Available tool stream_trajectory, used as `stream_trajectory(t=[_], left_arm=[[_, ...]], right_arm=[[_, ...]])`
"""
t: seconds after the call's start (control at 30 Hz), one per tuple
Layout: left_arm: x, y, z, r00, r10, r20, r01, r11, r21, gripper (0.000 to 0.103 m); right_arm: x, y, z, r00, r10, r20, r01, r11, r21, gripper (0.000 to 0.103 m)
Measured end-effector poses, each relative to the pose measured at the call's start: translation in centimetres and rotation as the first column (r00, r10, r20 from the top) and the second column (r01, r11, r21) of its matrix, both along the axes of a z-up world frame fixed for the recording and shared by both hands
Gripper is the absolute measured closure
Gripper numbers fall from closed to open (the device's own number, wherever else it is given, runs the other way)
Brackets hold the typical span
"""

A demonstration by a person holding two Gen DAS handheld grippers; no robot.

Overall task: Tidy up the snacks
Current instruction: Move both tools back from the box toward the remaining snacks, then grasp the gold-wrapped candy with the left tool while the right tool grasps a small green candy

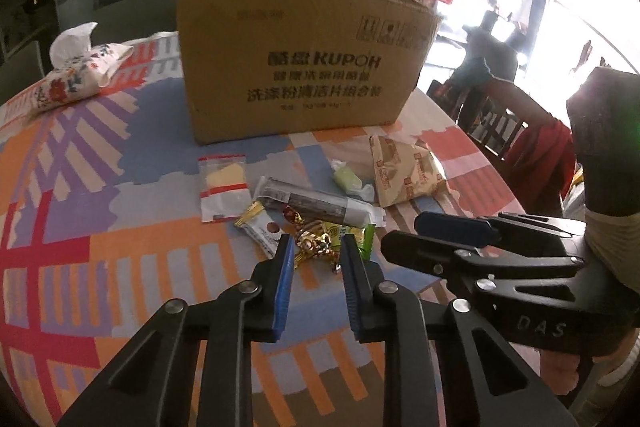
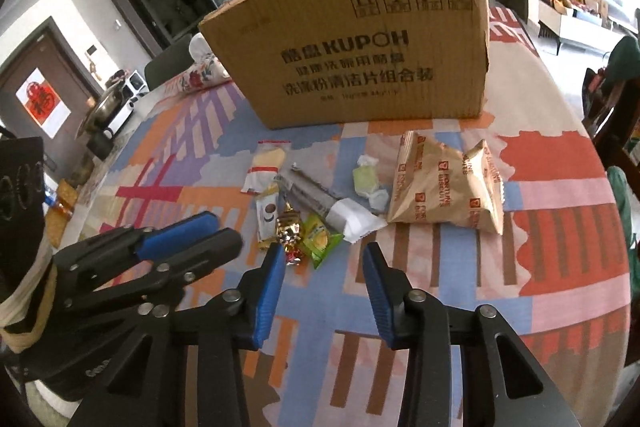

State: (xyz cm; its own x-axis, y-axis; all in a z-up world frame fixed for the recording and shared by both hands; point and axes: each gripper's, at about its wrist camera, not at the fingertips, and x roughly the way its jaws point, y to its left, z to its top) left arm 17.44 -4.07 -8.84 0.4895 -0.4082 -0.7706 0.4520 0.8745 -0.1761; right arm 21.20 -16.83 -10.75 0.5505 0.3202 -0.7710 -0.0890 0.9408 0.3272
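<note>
An open cardboard box (image 1: pixel 296 67) (image 2: pixel 360 59) stands at the back of the table. Snacks lie in front of it: a tan biscuit bag (image 1: pixel 408 171) (image 2: pixel 444 187), a long grey bar (image 1: pixel 320 205) (image 2: pixel 320 199), a red-striped clear packet (image 1: pixel 222 187) (image 2: pixel 266 165), a green candy (image 1: pixel 350 181) (image 2: pixel 366 179), gold-wrapped candies (image 1: pixel 314 243) (image 2: pixel 289 227) and a green packet (image 1: pixel 362 235) (image 2: pixel 318 239). My left gripper (image 1: pixel 316 251) is open and empty just before the gold candies. My right gripper (image 2: pixel 325 259) is open and empty near the green packet.
A floral tissue pack (image 1: pixel 80 71) (image 2: pixel 200 73) lies left of the box. The table carries a patterned cloth (image 1: pixel 120 227) (image 2: pixel 540 247). Dark chairs (image 1: pixel 492 123) (image 2: pixel 612 115) stand at the right edge. Wrapped snacks (image 2: pixel 60 211) lie at the far left edge.
</note>
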Motion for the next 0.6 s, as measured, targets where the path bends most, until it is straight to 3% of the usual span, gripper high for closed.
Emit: stream_trajectory(t=[0.6], left_arm=[[2.5,-2.1,-2.8,0.999,0.003,-0.049,0.0,0.998,0.064,0.082]], right_arm=[[0.9,-1.2,-2.1,0.997,-0.025,-0.074,0.032,0.995,0.09,0.067]])
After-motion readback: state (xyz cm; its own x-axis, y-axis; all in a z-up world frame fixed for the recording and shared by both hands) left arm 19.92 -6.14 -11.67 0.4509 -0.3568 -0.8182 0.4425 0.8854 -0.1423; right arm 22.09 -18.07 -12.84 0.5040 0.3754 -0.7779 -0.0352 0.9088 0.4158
